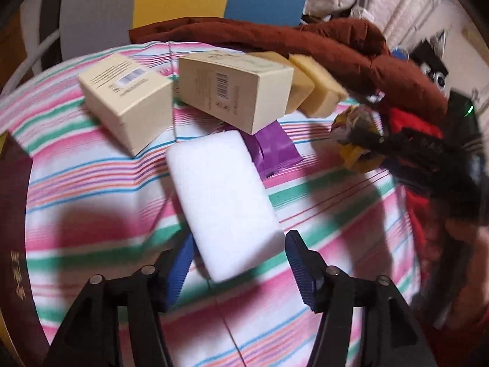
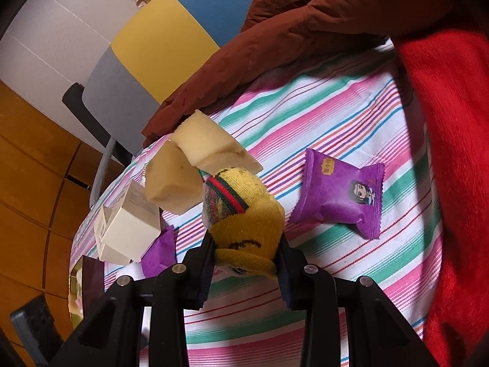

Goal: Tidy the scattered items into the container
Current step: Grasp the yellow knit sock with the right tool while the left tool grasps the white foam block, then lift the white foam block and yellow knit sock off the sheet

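A white foam block (image 1: 223,202) lies on the striped cloth (image 1: 91,183), its near end between the blue pads of my left gripper (image 1: 238,257). The jaws stand open, with a small gap showing on the right side. Beyond it are two cream boxes (image 1: 128,98) (image 1: 235,88), two yellow sponge blocks (image 1: 318,85) and a purple snack packet (image 1: 275,150). My right gripper (image 2: 246,244) is shut on a rolled yellow sock (image 2: 244,211) with a red and green band, held above the cloth. A second purple packet (image 2: 339,195) lies to its right.
A dark maroon container (image 1: 13,214) sits at the left edge of the cloth. A brown jacket (image 1: 305,39) lies along the far side and a red garment (image 2: 452,153) along the right. A chair with a yellow, blue and grey back (image 2: 146,42) stands behind.
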`<action>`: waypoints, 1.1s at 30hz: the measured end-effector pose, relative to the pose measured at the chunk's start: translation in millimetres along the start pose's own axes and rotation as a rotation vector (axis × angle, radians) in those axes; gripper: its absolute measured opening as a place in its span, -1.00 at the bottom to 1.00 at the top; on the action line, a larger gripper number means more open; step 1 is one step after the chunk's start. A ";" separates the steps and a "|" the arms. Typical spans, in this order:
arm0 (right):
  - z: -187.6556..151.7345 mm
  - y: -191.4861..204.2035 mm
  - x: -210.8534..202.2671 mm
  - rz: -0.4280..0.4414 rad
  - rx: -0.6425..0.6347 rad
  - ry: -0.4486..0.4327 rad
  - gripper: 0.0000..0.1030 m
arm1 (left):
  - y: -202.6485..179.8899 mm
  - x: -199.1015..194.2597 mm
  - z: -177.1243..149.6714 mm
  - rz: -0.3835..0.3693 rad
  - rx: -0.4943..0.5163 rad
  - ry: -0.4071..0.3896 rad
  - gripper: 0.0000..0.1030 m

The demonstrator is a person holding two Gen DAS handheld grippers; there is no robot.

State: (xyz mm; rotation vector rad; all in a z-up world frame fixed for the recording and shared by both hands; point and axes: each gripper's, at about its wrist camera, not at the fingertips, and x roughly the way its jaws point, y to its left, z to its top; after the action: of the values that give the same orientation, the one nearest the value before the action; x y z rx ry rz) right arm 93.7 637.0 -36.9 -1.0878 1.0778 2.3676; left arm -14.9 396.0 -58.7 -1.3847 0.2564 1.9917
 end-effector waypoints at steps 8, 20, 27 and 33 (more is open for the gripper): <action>0.4 9.4 1.4 -0.012 -0.050 -0.002 -0.30 | 10.2 -0.2 -0.8 -0.045 -0.025 -0.045 0.16; 0.0 12.9 -0.1 0.004 -0.064 -0.015 -0.30 | 27.4 -23.4 -15.9 -0.119 -0.070 -0.060 -0.44; -1.7 8.7 -4.2 0.002 -0.040 -0.025 -0.30 | 22.5 -22.8 -10.2 -0.117 -0.068 -0.066 -0.46; -1.4 13.5 -2.6 0.006 -0.056 -0.021 -0.30 | 21.5 -11.2 5.2 0.001 -0.142 0.003 0.14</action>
State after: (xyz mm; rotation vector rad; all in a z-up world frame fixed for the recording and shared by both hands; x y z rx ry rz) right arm 88.7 627.0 -28.8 -1.0779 1.0145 2.4215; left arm -30.2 377.9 -51.3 -1.4755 0.1190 2.0419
